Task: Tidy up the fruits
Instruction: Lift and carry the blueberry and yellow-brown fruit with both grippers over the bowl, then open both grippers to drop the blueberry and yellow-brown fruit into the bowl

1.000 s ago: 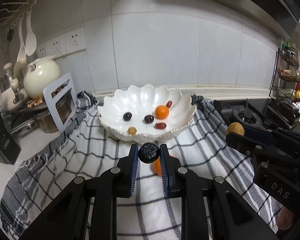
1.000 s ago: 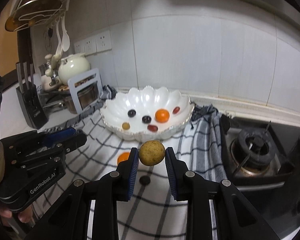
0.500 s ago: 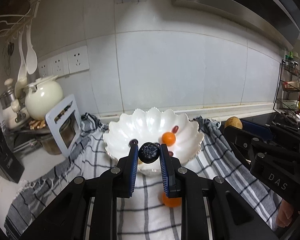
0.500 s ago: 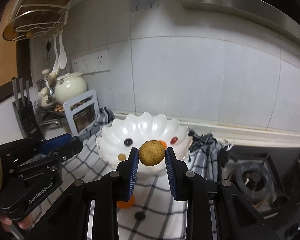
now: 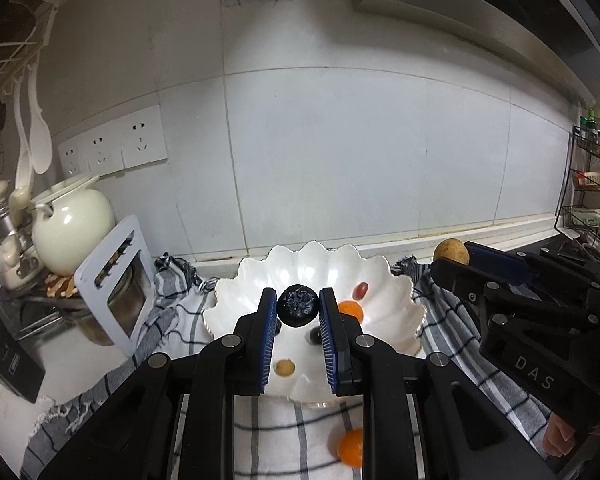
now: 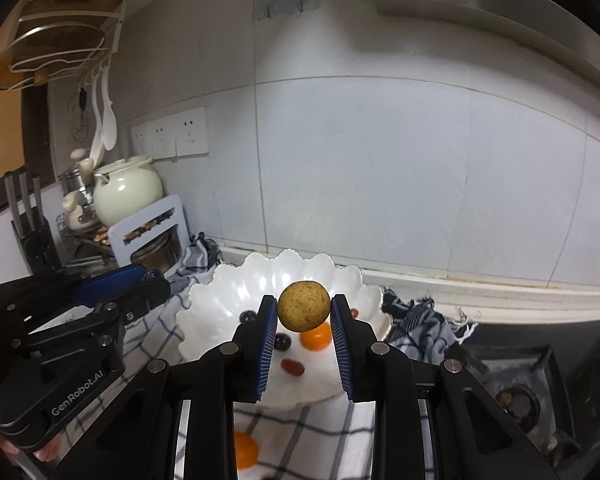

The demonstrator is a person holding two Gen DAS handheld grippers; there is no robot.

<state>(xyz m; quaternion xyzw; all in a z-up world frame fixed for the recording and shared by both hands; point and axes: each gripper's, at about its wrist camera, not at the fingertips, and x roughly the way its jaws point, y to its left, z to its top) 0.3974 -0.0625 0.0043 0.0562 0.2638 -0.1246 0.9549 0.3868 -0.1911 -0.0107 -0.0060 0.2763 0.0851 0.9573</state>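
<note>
My left gripper is shut on a dark wrinkled fruit, held above the white scalloped bowl. My right gripper is shut on a round tan fruit over the same bowl. Inside the bowl lie an orange fruit, a red grape, a small yellow fruit and dark ones partly hidden by the fingers. Another orange fruit lies on the checked cloth in front of the bowl. The right gripper, with its tan fruit, shows at the right of the left wrist view.
At the left stand a cream teapot, a white rack over a pot, and a knife block. A gas hob lies right of the cloth. A wire shelf stands far right. The tiled wall rises close behind the bowl.
Both grippers have moved forward and up, from over the cloth to above the bowl, each keeping its fruit. The loose orange fruit now lies below and behind the fingers.
</note>
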